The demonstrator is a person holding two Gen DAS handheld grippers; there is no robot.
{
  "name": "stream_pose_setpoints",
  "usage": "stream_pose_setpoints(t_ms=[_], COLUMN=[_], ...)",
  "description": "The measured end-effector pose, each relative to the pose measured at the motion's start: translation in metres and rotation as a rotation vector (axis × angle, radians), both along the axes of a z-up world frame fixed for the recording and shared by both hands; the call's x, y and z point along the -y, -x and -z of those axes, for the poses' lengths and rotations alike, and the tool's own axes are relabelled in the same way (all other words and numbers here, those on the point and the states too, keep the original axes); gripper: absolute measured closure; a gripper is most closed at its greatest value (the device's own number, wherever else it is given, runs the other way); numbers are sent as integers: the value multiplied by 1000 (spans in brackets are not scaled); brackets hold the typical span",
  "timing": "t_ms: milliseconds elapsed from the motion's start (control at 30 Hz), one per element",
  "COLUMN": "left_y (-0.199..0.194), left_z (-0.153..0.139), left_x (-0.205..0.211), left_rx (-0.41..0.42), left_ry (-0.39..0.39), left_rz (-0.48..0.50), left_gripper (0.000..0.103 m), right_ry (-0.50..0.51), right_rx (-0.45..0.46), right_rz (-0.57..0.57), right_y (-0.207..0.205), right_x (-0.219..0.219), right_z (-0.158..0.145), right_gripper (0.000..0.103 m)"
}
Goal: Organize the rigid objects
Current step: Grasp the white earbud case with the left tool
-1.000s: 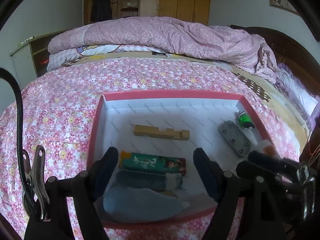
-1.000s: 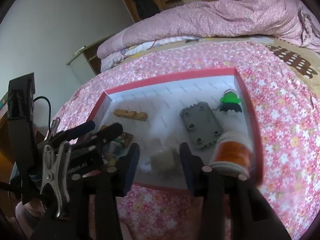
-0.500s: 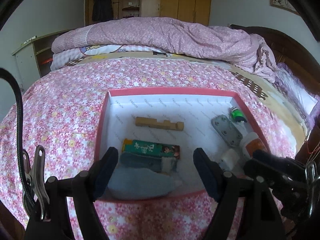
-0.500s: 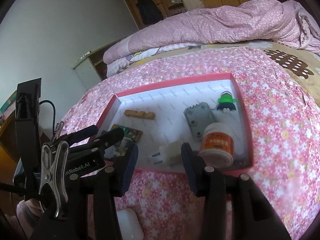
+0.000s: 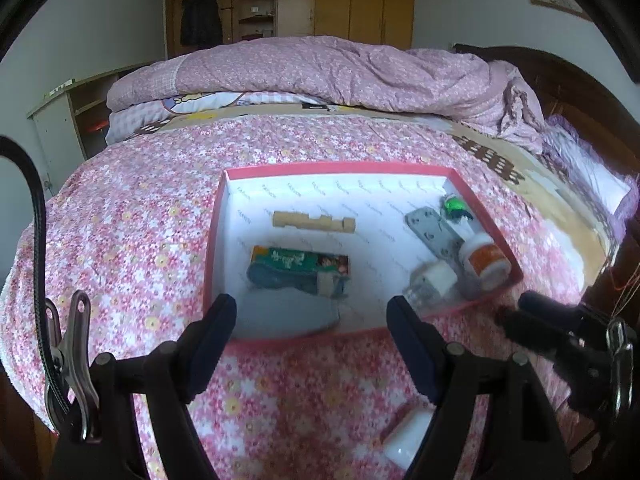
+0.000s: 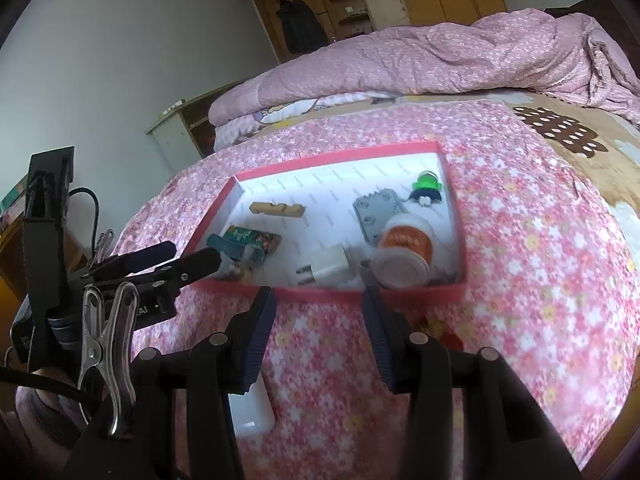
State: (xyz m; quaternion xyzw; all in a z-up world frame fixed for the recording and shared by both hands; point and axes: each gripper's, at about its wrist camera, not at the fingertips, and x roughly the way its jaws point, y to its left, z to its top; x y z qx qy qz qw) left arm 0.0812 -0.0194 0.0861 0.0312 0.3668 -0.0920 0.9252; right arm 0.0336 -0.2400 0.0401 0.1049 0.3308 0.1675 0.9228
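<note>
Both tongs, left tongs (image 5: 310, 322) and right tongs (image 6: 318, 310), gape empty above a small white rigid plastic block (image 6: 252, 410) on the bed, light, likely slippery, best pinched across flat sides.

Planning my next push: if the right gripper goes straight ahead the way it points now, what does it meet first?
Probably the red box's near wall, then the white plug just inside it. The right gripper is open and empty; depth is unclear.

The bed (image 5: 132, 240) wears a pink spread dotted with small white and yellow flowers. The tray (image 5: 216, 240) is red-rimmed, white inside. In it: a tan wooden block (image 5: 314, 222), a green packet (image 5: 300, 261), a grey plate (image 5: 430, 232), an orange-labelled white jar (image 5: 484, 258), a green toy (image 5: 454, 204).
</note>
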Motion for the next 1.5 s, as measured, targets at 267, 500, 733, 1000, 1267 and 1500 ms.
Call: stream_pose_setpoints(t_ms=[267, 500, 733, 1000, 1267, 1500], left_y=[19, 37, 50, 61, 72, 73], left_z=[8, 18, 26, 45, 58, 71], left_x=[4, 15, 22, 32, 51, 59], left_rx=[-48, -83, -104, -150, -147, -100], left_ry=[13, 20, 22, 7, -64, -124], left_rz=[52, 129, 188, 245, 311, 285], left_gripper=[22, 22, 22, 22, 22, 23], right_ry=[17, 47, 56, 62, 68, 50], right_rx=[-16, -49, -78, -97, -112, -128], right_rz=[23, 52, 84, 88, 81, 87], right_y=[23, 41, 50, 49, 48, 46], right_x=[11, 23, 35, 37, 36, 41], right_z=[8, 22, 35, 43, 50, 57], right_gripper=[57, 57, 57, 57, 57, 57])
